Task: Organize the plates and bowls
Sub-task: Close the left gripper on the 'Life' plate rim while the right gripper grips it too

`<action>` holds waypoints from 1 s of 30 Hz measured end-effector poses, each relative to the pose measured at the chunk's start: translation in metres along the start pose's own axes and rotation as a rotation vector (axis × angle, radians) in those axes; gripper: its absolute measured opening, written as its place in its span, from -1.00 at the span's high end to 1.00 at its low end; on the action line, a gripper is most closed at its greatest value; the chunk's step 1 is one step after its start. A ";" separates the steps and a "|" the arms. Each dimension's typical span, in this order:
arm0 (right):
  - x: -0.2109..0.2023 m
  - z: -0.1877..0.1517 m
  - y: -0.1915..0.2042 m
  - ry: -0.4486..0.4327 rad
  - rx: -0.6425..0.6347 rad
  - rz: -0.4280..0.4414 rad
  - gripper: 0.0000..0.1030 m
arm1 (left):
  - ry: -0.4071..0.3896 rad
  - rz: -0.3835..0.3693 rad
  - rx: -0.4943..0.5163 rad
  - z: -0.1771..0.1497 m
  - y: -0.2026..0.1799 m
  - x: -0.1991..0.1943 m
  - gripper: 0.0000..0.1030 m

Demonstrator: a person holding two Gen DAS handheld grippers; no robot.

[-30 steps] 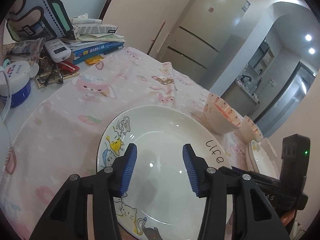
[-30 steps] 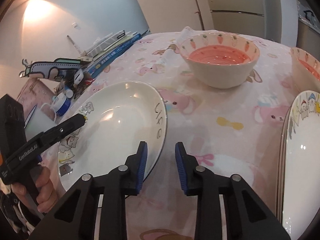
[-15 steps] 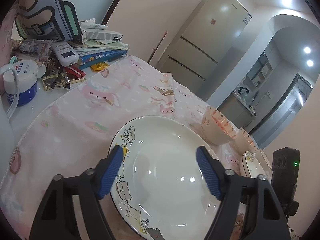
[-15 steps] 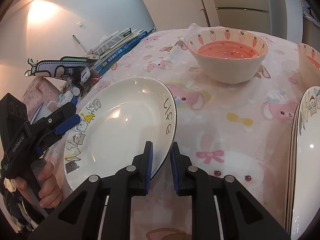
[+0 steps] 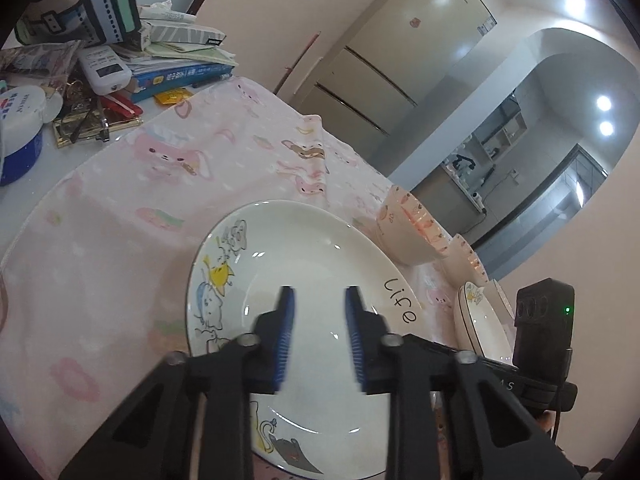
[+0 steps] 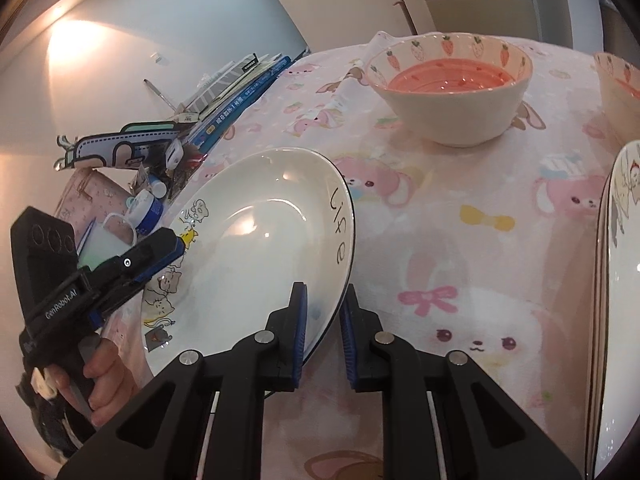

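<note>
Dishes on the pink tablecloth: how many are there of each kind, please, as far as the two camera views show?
Single plate with "Life" lettering: 1
Plate stack at the right edge: 1 stack; number of plates cannot be told
Bowls with pink insides: 2, the near one and the far one
Total: 3 separate dishes plus 1 stack

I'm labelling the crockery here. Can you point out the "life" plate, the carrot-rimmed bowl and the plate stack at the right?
"life" plate [image 6: 256, 240], right wrist view, on its white centre.
carrot-rimmed bowl [image 6: 452, 120], right wrist view, on its outer wall.
plate stack [image 6: 624, 320], right wrist view, on the top plate's face.
</note>
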State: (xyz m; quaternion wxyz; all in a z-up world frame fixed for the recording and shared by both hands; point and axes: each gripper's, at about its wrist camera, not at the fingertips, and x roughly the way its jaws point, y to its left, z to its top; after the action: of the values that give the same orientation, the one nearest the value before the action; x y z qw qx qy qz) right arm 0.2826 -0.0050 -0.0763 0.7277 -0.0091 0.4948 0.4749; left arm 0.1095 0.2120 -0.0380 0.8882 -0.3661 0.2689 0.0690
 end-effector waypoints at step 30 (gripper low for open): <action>-0.012 -0.015 0.015 0.051 -0.057 -0.066 0.67 | 0.100 0.098 -0.070 0.021 0.025 -0.010 0.51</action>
State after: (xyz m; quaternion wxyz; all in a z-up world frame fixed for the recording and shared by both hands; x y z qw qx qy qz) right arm 0.2612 -0.0124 -0.0681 0.7297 -0.0583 0.4988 0.4641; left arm 0.1020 0.2456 -0.0354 0.8558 -0.3864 0.3279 0.1033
